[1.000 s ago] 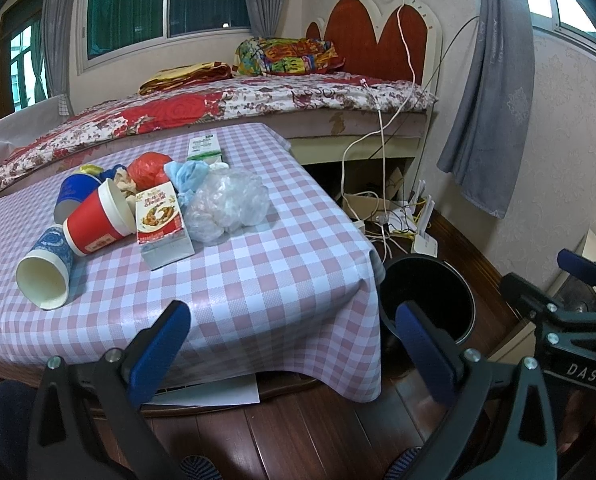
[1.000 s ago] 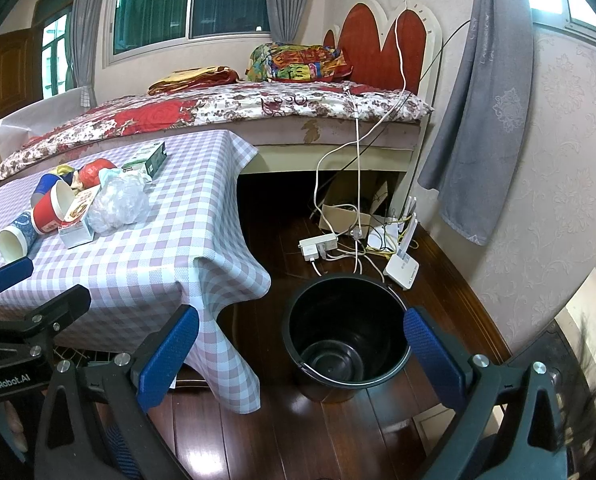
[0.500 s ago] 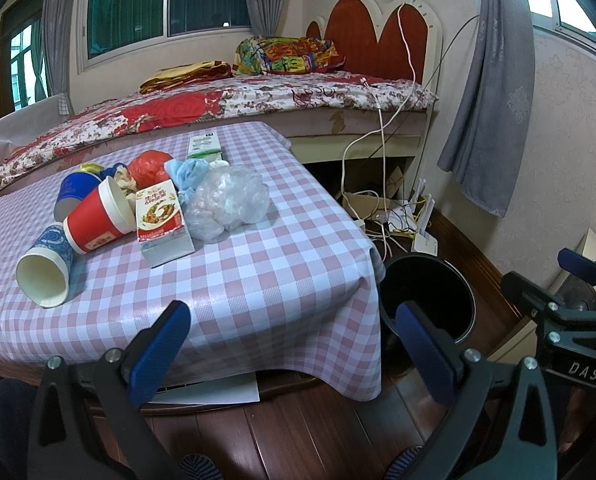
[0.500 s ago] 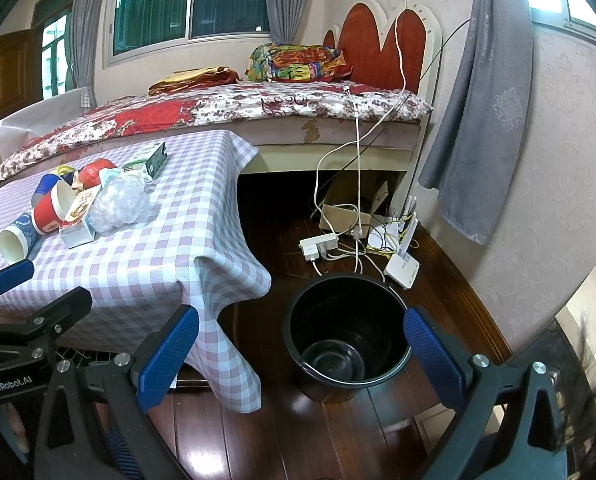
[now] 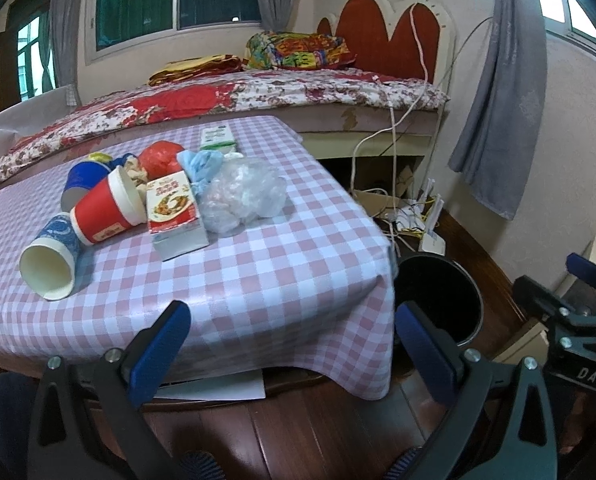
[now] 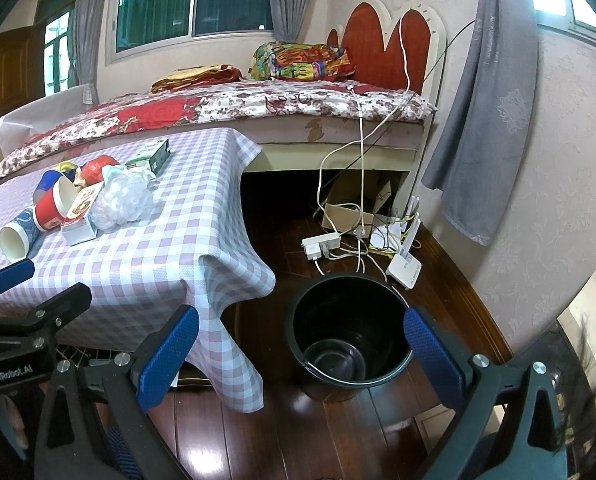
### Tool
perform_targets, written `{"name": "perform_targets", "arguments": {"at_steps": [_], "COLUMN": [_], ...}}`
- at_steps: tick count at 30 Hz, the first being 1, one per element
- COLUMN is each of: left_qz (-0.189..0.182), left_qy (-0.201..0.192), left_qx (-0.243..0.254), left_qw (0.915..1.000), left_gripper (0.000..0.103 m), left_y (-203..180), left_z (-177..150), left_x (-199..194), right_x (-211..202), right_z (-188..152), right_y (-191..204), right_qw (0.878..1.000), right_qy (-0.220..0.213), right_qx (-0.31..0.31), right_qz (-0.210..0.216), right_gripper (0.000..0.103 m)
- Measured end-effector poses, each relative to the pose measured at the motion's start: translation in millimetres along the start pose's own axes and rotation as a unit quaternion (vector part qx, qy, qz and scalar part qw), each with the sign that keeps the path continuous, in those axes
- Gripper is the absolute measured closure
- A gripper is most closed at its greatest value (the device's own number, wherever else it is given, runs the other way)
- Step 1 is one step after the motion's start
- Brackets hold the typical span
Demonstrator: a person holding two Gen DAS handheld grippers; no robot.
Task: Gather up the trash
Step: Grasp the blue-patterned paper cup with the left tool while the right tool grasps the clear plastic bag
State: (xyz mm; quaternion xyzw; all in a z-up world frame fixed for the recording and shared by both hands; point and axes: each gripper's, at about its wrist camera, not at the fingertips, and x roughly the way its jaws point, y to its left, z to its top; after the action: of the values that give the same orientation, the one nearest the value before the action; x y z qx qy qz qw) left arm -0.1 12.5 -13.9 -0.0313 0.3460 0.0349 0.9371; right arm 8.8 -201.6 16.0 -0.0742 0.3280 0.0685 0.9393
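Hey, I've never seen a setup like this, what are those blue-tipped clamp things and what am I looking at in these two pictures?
They are hand-held grippers, one in each of a person's hands, each with a camera looking along its two fingers. One picture is from the left gripper, the other from the right gripper. Both are open and hold nothing. The checked table carries trash: paper cups, a food carton and a crumpled clear bag. A black bucket, apparently empty, stands on the floor beside it.

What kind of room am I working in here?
Most likely a home bedroom: a bed with a floral cover and a red headboard, curtained windows, and a checked-cloth table strewn with cups and wrappers beside a black bin.
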Motion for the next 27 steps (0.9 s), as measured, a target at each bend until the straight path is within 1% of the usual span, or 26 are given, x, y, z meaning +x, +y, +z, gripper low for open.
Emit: {"name": "perform_targets", "arguments": {"at_steps": [5, 9, 15, 17, 18, 19, 22, 24, 27], "left_qz": [0.006, 0.004, 0.02, 0.023, 0.029, 0.048, 0.08, 0.098, 0.123], "left_qy": [0.008, 0.005, -0.011, -0.013, -0.013, -0.016, -0.033, -0.038, -0.034], "left_qx": [-0.008, -0.021, -0.041, -0.052, -0.053, -0.054, -0.072, -0.092, -0.104], "left_qw": [0.9999, 0.9998, 0.9989, 0.9983, 0.9981, 0.9972, 0.9937, 0.9902, 0.9863], "left_gripper": [0.0, 0.0, 0.0, 0.0, 0.0, 0.0, 0.0, 0.0, 0.0], "left_y": [12, 24, 53, 69, 75, 83, 107, 126, 149], "left_z": [3, 3, 6, 7, 8, 8, 8, 9, 10], "left_x": [5, 7, 7, 8, 8, 8, 7, 8, 15], "right_x": [4, 11, 24, 30, 34, 38, 56, 65, 78], "right_z": [3, 10, 22, 28, 32, 35, 46, 53, 61], "right_y": [6, 17, 43, 53, 58, 63, 83, 95, 111], "right_qw": [1.0, 1.0, 0.998, 0.997, 0.996, 0.995, 0.995, 0.992, 0.99], "right_qy": [-0.001, -0.004, -0.023, -0.029, -0.031, -0.03, -0.002, 0.004, -0.001], "right_qx": [0.0, -0.006, -0.019, -0.016, -0.014, -0.014, -0.036, -0.044, -0.072], "right_qz": [0.007, 0.015, 0.05, 0.072, 0.085, 0.093, 0.094, 0.119, 0.119], "right_gripper": [0.0, 0.0, 0.0, 0.0, 0.0, 0.0, 0.0, 0.0, 0.0]}}
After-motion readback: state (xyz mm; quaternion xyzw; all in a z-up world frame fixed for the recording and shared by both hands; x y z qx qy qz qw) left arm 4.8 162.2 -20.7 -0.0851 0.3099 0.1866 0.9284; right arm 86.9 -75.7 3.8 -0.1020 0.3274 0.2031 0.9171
